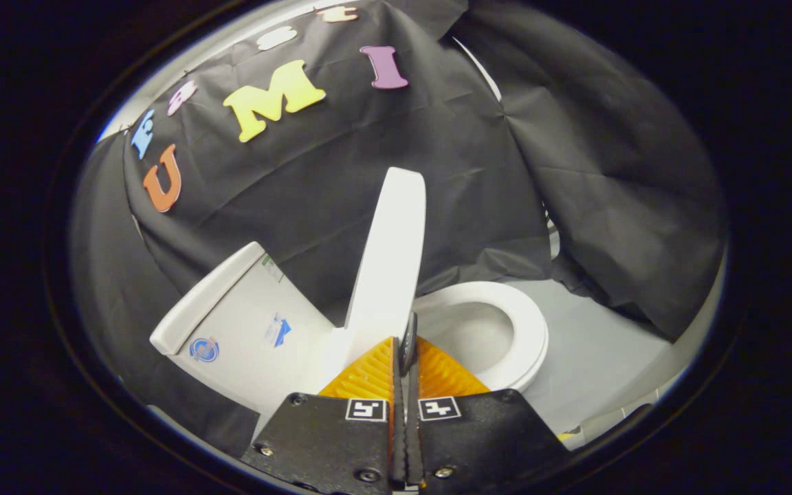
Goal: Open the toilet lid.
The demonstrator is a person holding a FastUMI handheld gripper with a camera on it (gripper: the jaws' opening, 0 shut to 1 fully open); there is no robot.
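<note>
We see the toilet lid (390,254) raised nearly upright, edge-on just ahead of our gripper (408,344), whose fingers are pressed together with nothing clearly between them. The seat (520,323) lies open beside it, the tank (231,323) behind. We judge a gentle push tankward should settle it.
</note>
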